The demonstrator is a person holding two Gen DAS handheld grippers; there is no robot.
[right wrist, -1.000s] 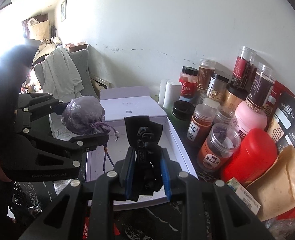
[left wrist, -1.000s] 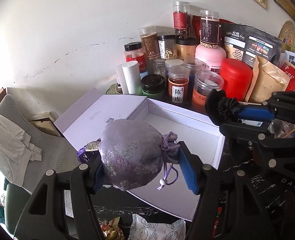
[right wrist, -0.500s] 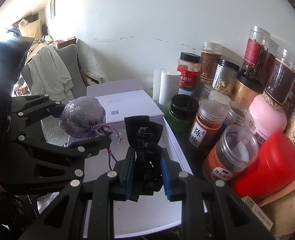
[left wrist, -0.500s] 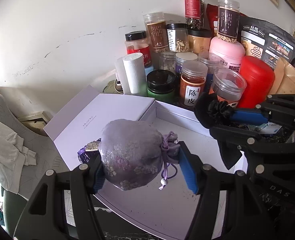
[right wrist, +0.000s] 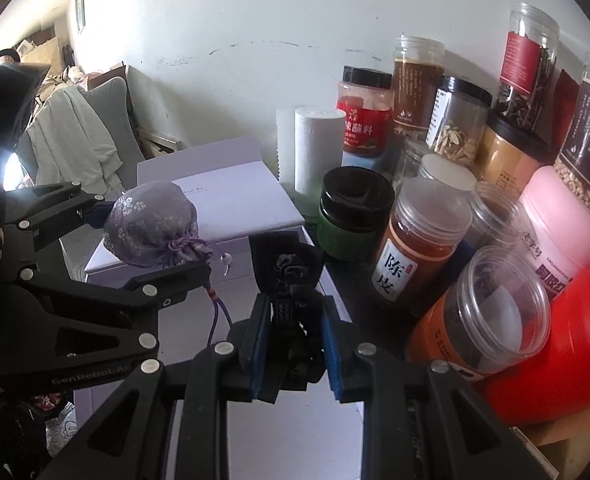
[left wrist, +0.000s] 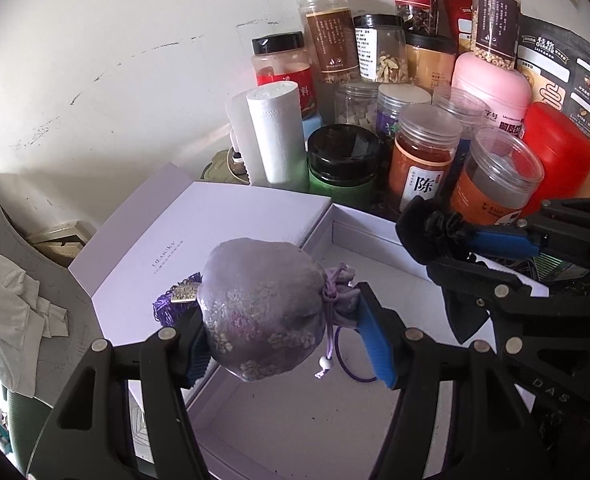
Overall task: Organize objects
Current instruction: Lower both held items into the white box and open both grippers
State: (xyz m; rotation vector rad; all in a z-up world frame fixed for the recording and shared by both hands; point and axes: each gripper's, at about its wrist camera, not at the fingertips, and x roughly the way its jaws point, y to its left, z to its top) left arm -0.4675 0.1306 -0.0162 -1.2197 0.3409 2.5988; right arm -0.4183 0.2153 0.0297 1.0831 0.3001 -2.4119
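The open white box (left wrist: 311,420) below my tongs has a bare floor; descent into it is unobstructed from above. Its hinged lid (left wrist: 199,240) lies flat to the left. Along the far edge stands a dense row: paper roll (left wrist: 277,132), black-lidded green jar (left wrist: 345,164), orange jar (left wrist: 423,160), clear jar (left wrist: 495,178). My left tongs (right wrist: 163,236) and right tongs (right wrist: 291,320) hang near each other above the box, narrowing the room between them.

each wrist camera looks forward and down along its own fingers from close above the open white box (left wrist: 359,232), the left from the box's left, the right from nearer the jars (right wrist: 423,240), both sharing box, jars and wall.
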